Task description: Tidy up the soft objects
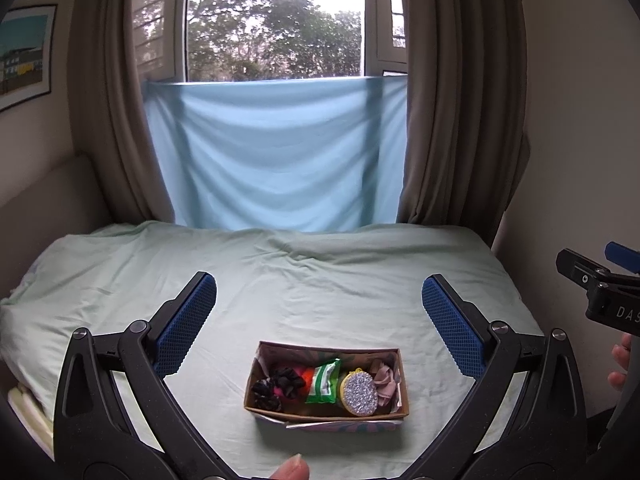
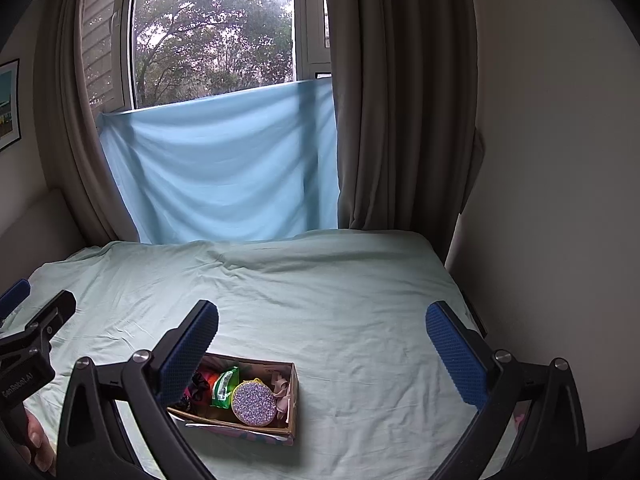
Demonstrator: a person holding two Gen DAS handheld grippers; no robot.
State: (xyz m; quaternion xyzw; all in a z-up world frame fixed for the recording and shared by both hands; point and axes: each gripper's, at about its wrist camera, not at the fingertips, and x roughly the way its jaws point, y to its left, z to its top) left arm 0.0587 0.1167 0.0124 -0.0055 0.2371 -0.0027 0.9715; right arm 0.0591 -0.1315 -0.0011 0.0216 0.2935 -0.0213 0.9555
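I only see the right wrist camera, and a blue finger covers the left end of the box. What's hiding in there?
Observer: Two black scrunchies lie there, left of the green packet, with something pink tucked between them.
Operator: Cool! Is my other gripper open? I only see a bit of it.
Observer: Yes, the left gripper is wide open and holds nothing. In its own view, the box sits on the bed between its fingers.
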